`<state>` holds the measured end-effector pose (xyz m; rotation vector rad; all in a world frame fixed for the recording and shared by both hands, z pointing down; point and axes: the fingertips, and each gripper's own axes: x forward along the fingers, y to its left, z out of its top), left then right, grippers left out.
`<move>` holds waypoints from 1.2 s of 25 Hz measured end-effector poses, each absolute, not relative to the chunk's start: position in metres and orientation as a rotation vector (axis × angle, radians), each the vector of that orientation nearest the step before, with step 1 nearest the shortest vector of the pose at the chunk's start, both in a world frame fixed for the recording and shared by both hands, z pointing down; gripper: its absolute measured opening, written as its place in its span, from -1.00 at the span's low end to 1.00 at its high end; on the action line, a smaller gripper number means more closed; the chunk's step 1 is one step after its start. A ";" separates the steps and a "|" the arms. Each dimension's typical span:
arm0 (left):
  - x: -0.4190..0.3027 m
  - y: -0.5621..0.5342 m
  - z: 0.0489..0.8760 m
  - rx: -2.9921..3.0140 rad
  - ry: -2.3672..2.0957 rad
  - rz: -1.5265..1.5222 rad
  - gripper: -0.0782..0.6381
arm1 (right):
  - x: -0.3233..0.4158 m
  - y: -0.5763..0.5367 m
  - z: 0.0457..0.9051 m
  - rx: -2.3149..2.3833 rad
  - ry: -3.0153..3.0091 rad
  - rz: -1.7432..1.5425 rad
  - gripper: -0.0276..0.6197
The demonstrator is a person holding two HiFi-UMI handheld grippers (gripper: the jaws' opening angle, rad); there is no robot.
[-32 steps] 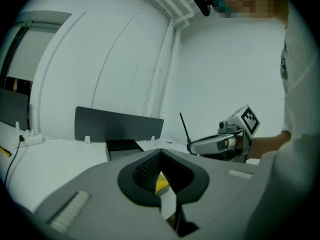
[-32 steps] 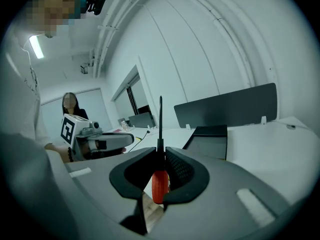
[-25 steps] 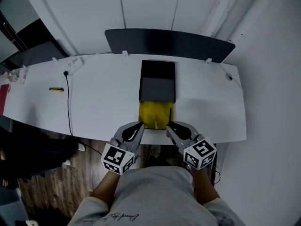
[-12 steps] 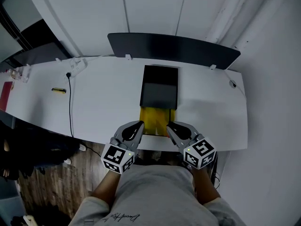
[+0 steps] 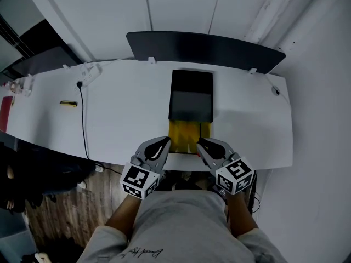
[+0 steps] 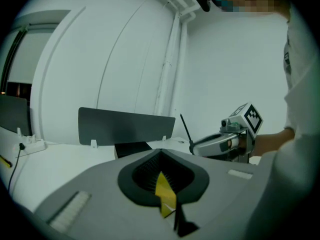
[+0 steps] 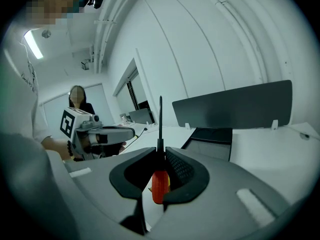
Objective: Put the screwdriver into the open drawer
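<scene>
While our right tool [image 7: 161,153] is gripping the screwdriver [image 7: 160,124], its thin dark shaft is pointing up. The jaws are hiding most of its red handle.

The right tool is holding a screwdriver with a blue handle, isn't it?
Not quite: the handle is red, not blue. The right gripper view shows the right tool holding the screwdriver by its red handle.
</scene>
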<state>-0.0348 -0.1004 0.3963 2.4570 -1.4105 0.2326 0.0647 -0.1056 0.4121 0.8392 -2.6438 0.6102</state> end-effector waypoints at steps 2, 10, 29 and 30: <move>-0.037 -0.102 0.399 2.462 -1.393 0.237 -0.78 | 0.063 -0.106 0.417 0.852 -2.628 0.612 -0.69; -0.043 -0.113 0.410 2.462 -1.354 0.233 -0.78 | 0.057 -0.114 0.435 0.867 -2.565 0.603 -0.69; -0.055 -0.131 0.450 2.387 -1.355 0.261 -0.78 | 0.059 -0.135 0.491 0.796 -2.410 0.544 -0.69; -0.056 -0.132 0.451 2.384 -1.357 0.262 -0.78 | 0.058 -0.137 0.493 0.789 -2.401 0.532 -0.69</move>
